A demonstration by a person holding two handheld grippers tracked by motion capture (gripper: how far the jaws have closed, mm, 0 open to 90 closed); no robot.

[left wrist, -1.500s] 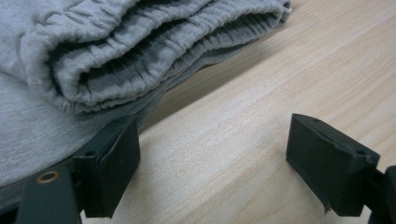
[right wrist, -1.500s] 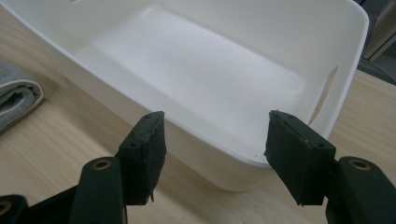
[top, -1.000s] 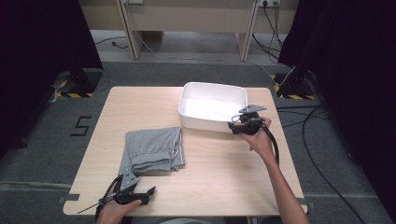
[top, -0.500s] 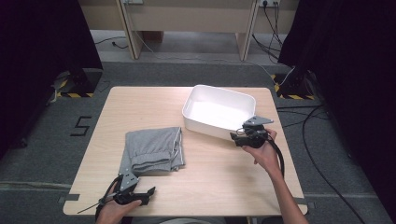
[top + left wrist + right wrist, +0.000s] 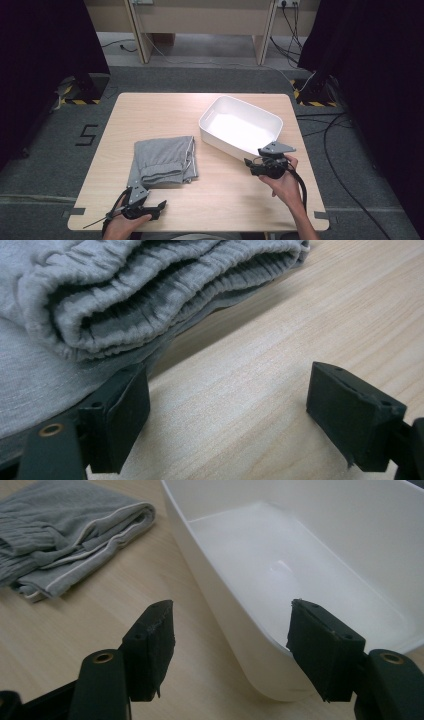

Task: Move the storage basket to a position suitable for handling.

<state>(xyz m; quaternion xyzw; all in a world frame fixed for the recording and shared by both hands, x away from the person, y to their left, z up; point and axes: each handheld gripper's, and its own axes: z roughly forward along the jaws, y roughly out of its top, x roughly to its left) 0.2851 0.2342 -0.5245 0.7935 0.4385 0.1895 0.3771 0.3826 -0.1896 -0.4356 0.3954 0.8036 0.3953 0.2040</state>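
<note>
white rigid plastic tub point(image 5: 241, 129), light, likely slick; take its near rim. right gripper point(image 5: 227, 645) jaws spread astride its 6 o'clock corner, left gripper point(image 5: 225, 420) jaws spread empty.

Empty white tub point(image 5: 241, 129) – upright, skewed – beside folded grey garment point(image 5: 164, 161).

I see a light wooden desk point(image 5: 165, 112); folded grey sweatpants point(image 5: 163, 161) lie near its front left, a white plastic bin point(image 5: 240, 128) sits askew at right.
</note>
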